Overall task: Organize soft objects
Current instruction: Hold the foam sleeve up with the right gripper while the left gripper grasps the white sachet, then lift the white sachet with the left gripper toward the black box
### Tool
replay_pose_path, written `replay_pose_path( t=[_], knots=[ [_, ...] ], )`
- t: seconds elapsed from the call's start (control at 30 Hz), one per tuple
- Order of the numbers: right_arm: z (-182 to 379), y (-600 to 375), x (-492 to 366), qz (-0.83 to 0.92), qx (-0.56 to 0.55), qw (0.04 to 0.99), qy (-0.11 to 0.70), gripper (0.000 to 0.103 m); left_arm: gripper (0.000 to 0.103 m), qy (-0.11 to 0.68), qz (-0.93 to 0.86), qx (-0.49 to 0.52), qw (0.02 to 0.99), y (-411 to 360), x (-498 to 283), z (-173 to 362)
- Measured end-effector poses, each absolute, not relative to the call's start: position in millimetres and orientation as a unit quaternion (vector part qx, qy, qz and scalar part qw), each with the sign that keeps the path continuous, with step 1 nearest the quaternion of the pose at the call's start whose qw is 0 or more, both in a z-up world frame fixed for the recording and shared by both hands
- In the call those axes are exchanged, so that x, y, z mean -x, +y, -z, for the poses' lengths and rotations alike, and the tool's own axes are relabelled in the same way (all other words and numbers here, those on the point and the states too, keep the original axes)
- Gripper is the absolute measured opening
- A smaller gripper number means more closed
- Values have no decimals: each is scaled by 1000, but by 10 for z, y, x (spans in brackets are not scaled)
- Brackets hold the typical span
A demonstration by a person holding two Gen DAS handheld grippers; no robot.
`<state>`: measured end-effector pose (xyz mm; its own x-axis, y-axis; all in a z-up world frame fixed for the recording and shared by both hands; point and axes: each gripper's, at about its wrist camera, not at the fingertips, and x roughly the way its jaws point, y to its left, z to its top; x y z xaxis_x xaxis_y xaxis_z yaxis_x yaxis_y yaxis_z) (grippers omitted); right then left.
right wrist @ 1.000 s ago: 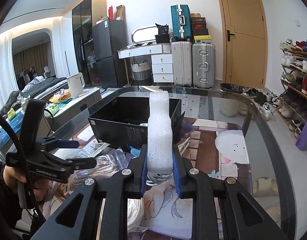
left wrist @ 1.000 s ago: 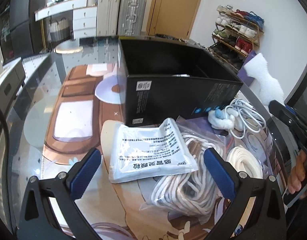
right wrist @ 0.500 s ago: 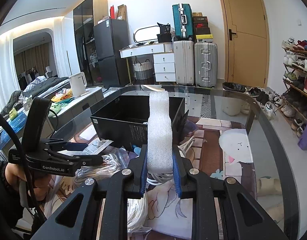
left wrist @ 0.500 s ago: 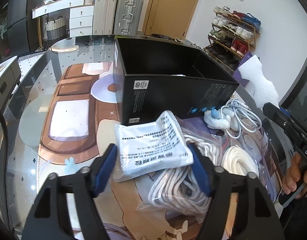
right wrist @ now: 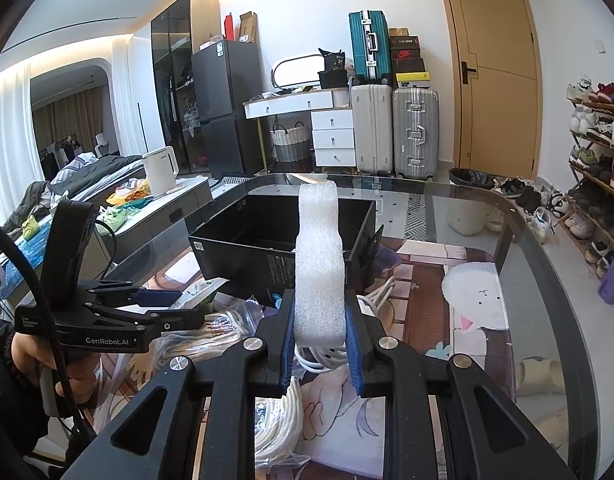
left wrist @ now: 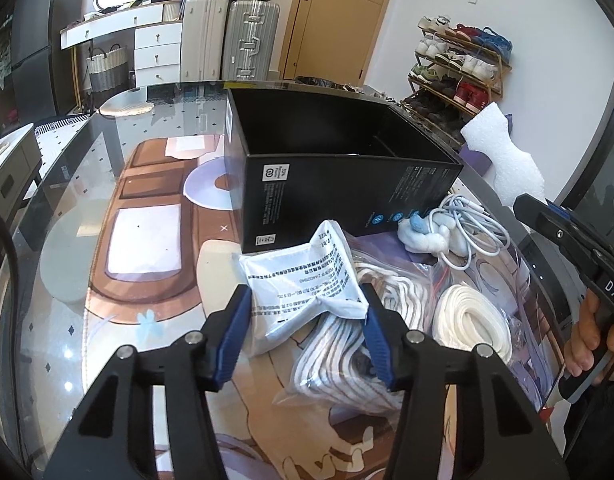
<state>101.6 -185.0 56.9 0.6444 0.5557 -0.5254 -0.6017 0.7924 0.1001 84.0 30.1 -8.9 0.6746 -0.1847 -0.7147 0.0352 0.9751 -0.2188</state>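
While the left gripper pinches a white printed pouch between its blue pads, lifting one edge off the bagged rope, the right gripper clamps a tall foam strip upright above the table. Beyond both sits an open black box. Beside the box lie a white cable and a coiled cord, all on the illustrated mat.
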Motion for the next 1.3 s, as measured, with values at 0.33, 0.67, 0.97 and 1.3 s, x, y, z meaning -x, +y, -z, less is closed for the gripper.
replay_pose_path(
  t=[0.33,0.67,0.97,1.3],
  knots=[
    [-570,-1858,-1007,-322,41,907,270,22,50,385,60,89,917,304,-782,3],
    [-566,-1836,-989,-325,43,905,270,22,50,362,58,79,927,279,-729,-160],
    [-674,-1825,-1109,-349,16,894,280,22,44,343,53,88,934,355,-748,-389],
    [-742,-1743,-1214,-358,21,889,286,22,44,358,52,79,929,425,-851,-342]
  ],
)
